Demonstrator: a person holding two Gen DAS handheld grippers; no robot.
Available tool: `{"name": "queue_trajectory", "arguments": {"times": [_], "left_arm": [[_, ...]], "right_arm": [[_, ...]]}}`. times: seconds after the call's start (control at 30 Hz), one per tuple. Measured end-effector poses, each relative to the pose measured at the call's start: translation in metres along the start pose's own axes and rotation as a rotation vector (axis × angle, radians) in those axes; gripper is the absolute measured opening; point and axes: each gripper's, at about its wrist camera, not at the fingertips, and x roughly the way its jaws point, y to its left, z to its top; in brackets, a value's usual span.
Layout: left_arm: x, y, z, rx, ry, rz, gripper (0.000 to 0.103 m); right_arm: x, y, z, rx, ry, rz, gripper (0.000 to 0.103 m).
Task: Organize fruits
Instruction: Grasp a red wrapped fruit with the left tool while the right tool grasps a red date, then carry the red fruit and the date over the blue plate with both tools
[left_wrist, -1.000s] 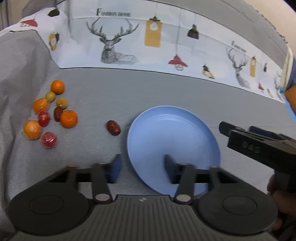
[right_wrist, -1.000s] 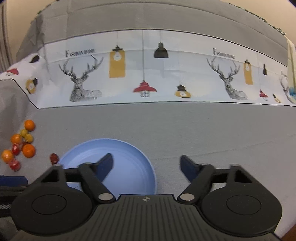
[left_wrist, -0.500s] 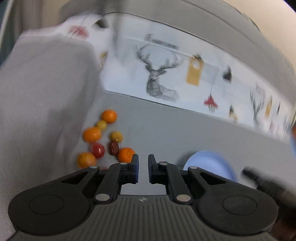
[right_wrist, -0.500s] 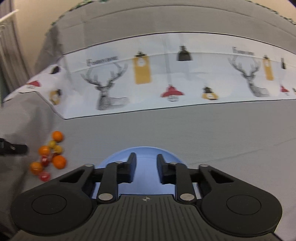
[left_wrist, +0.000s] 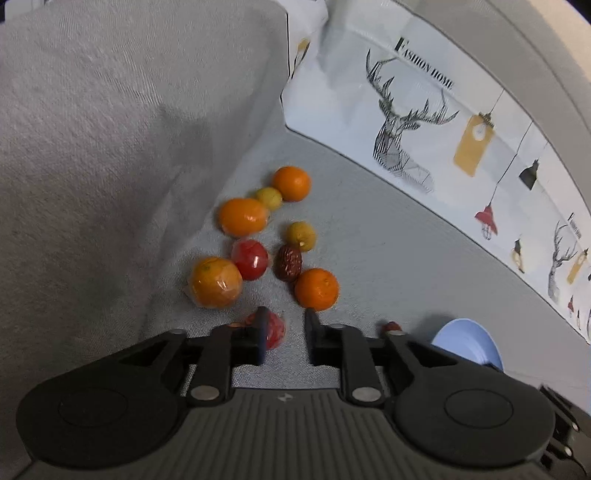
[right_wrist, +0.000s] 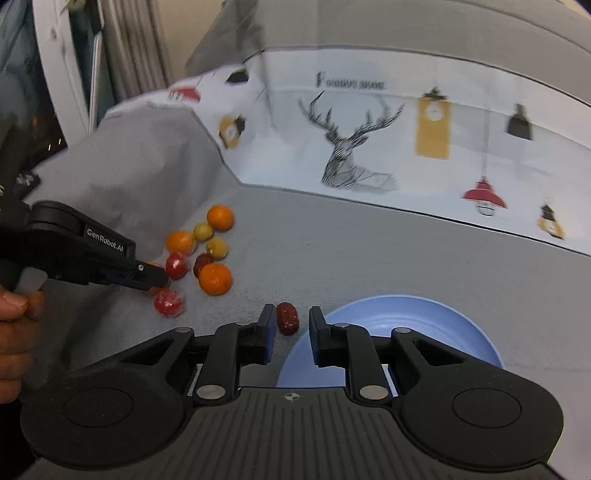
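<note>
A pile of small fruit lies on the grey cloth: oranges (left_wrist: 316, 288), yellow-green fruits (left_wrist: 301, 235), wrapped red fruits (left_wrist: 250, 258) and a brown date (left_wrist: 289, 262). My left gripper (left_wrist: 284, 314) hangs over the pile's near edge, its jaws narrowly apart and opening. Another wrapped red fruit (left_wrist: 275, 330) sits by the left finger, not pressed. A lone date (right_wrist: 287, 318) lies just left of the blue plate (right_wrist: 406, 310). My right gripper (right_wrist: 291, 314) is shut, and that date shows in the slit at its tips, lying loose. The left gripper (right_wrist: 159, 280) also appears in the right wrist view.
A raised grey cushion (left_wrist: 110, 147) walls off the left side of the pile. A white cloth printed with deer and lamps (right_wrist: 351, 155) runs along the back. A person's hand (right_wrist: 14, 321) holds the left gripper. Open grey cloth lies right of the pile.
The left gripper swung from the plate over to the fruit pile, shutting and then parting slightly. The right gripper shut and swung left to the lone date by the plate.
</note>
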Motion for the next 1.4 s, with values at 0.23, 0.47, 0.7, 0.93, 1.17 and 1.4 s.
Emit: {"name": "queue_trajectory", "arguments": {"times": [0.23,0.47,0.7,0.93,1.17,1.4], "left_arm": [[0.011,0.001,-0.002,0.013,0.011,0.053,0.043],[0.026,0.001,-0.001,0.017,0.063,0.079,0.052],[0.035,-0.006,-0.005,0.069,0.091,0.115,0.050],[0.018,-0.029,-0.011,0.174,0.042,0.098,0.033],[-0.019,-0.060,-0.019,0.221,-0.019,0.037,0.033],[-0.046,-0.114,-0.052,0.351,-0.054,-0.074,0.033]], "right_arm": [[0.053,0.003,0.011,-0.052,0.066,0.004,0.049],[0.099,0.012,0.007,-0.153,0.144,-0.025,0.048],[0.106,0.016,0.000,-0.187,0.163,0.006,0.021],[0.059,0.005,0.015,-0.089,0.096,0.053,0.021],[-0.029,-0.025,0.029,0.065,0.010,0.020,0.022],[-0.040,-0.079,-0.032,0.384,0.087,-0.082,0.021]]}}
